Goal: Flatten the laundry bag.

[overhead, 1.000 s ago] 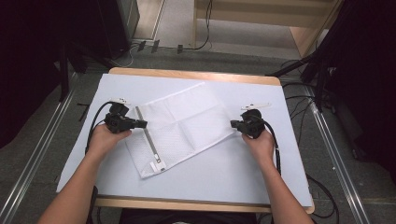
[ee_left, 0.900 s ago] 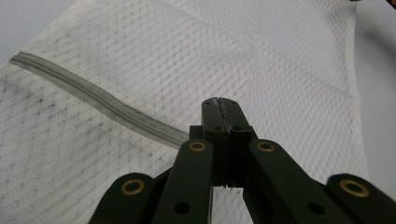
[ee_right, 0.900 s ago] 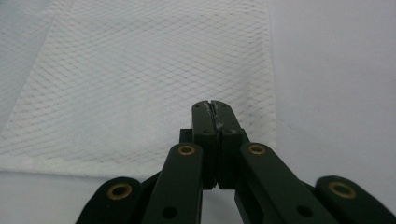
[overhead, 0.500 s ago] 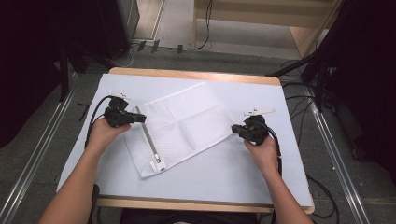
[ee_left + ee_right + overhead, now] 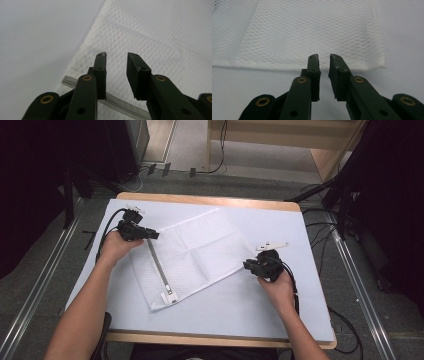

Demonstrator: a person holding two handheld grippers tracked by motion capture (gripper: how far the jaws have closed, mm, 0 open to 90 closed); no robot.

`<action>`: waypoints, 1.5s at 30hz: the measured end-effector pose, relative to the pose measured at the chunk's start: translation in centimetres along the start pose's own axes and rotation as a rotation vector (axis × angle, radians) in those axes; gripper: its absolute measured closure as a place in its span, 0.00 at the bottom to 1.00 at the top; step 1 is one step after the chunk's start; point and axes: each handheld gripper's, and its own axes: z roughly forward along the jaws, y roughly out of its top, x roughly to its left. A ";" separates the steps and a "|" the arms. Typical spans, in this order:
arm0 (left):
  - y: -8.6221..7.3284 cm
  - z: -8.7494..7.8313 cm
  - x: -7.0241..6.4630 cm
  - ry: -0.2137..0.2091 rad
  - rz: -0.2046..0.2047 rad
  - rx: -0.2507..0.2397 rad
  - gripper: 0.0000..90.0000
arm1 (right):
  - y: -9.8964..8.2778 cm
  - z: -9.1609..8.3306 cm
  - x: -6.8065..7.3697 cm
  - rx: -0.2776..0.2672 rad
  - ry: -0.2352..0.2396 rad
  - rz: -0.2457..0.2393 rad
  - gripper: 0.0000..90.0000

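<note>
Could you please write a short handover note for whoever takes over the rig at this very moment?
Left claw: jaws have just been opening, nothing pinched; it hovers over the corner of the mesh bag by the zipper.
Right claw: jaws have just been opening slightly, a narrow gap, with the bag's edge just ahead and not pinched.
The bag lies flat and spread, set diagonally on the white table cover, zipper side toward the left hand.
Done: the bag looks laid out and released.
Left: probably to draw both claws clear, or re-grip if a fold follows.
</note>
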 end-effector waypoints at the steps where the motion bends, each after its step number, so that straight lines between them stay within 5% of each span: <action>1: 0.0 0.2 0.3 0.019 0.002 0.007 0.74 | 0.0 0.1 0.0 0.002 0.002 -0.002 0.89; 9: -0.7 0.3 1.9 0.082 -0.008 -0.013 0.65 | 0.0 0.7 0.4 0.018 0.010 -0.009 0.88; 18: -1.1 1.2 2.3 0.088 -0.004 -0.010 0.64 | -0.1 1.1 0.5 0.019 0.007 -0.016 0.85; 33: -1.3 1.1 2.1 0.058 -0.025 0.020 0.96 | -0.7 0.3 -2.1 -0.010 -0.078 0.061 0.80; 38: -1.4 1.0 1.6 0.062 -0.029 0.030 0.98 | -1.0 0.1 -3.2 -0.012 -0.126 0.082 0.77; 45: -2.0 0.6 1.5 0.027 -0.067 0.027 0.98 | -1.1 0.7 -4.2 -0.032 -0.146 0.115 0.59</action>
